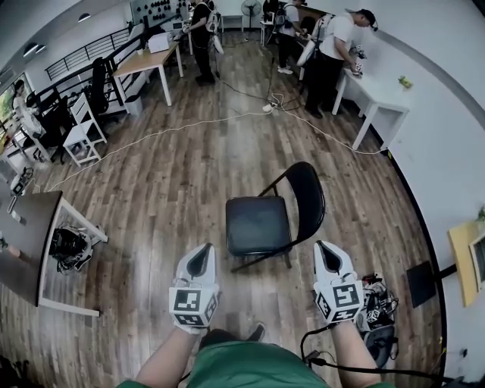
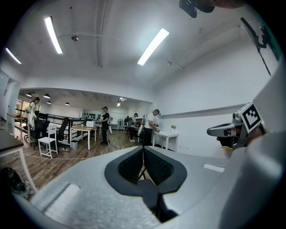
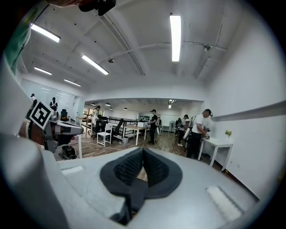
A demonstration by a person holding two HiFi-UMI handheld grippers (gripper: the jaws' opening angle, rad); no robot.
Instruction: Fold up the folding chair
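- Folding chair [image 1: 267, 227]: unfolded, upright on wood floor [image 1: 174, 174], near mid-frame in head view. Black seat [image 1: 256, 221] faces up; backrest [image 1: 307, 195] on the pic's right side; thin dark frame w/ legs spread.
- Chair stands just ahead of both tools, roughly btwn them in head view. No contact w/ either tool.
- Left tool [image 1: 203, 254]: jaws together, pads meeting, nothing btwn them (left gripper view [image 2: 143, 154] confirms). Held about level, marker cube facing the head cam.
- Right tool [image 1: 324, 252]: jaws together, nothing clamped (right gripper view [image 3: 143, 156] confirms). Lies beside the chair's near right corner, clear of it.
- Each tool shows at the edge of the other's view.
- Black gear pile w/ cables [image 1: 375, 303] on floor just right of right tool.
- Left of frame: dark-topped table [image 1: 30, 227] on white legs, tangled black gear [image 1: 70, 246] under it.
- Long light cable [image 1: 167, 132] runs across floor beyond the chair.
- Far side: white chair [image 1: 82, 132] at left; wood-top table [image 1: 144, 61], person in black [image 1: 201, 38] standing by it.
- Far right: person in white shirt [image 1: 333, 53] leaning over white table [image 1: 379, 95] at the wall. Floor fan [image 1: 251, 9] at back.
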